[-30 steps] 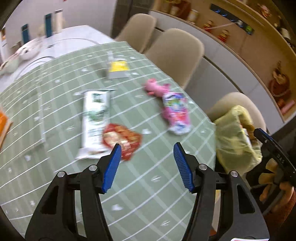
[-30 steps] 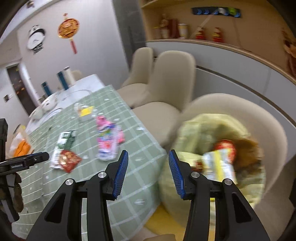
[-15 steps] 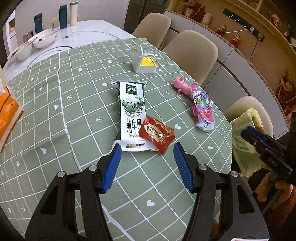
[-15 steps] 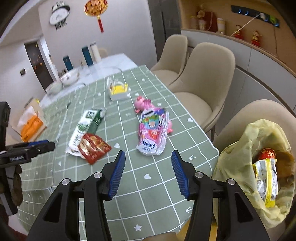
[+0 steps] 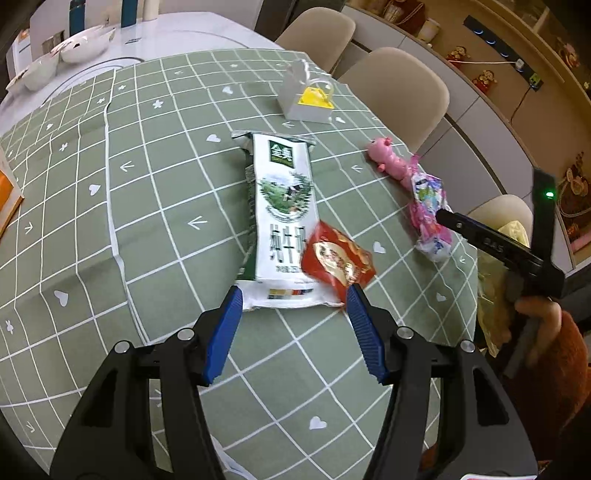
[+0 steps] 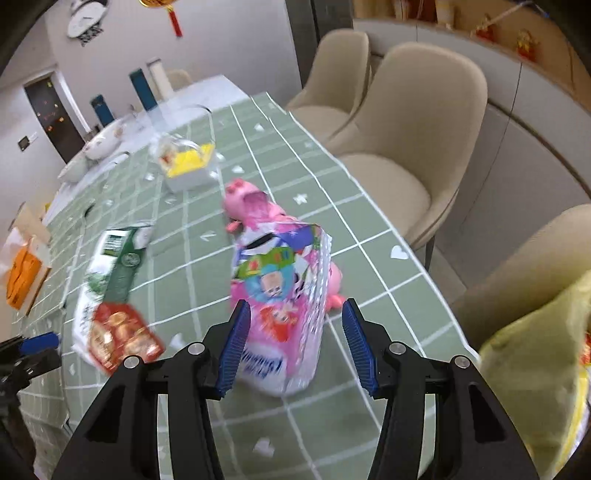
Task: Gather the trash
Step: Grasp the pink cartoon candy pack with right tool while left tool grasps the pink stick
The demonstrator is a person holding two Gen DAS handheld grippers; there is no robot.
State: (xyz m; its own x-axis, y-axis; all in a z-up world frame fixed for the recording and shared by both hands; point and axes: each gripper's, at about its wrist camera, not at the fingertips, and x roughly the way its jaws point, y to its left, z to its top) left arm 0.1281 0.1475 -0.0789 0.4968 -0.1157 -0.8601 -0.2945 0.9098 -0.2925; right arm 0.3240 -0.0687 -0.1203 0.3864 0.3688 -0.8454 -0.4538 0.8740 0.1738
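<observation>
Both tools tilt steeply down over the counter [image 5: 155, 229]. The left tool [image 5: 294, 300] gapes at the milk pouch's [image 5: 284, 206] near end; the right tool [image 6: 291, 317], jaws just narrowing but untouching, straddles the pink wrapper [image 6: 284, 295].

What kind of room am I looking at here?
Most likely a home dining room. A long table under a green checked tablecloth has beige dining chairs along one side, white bowls at its far end, and a wall clock hangs beyond.
</observation>
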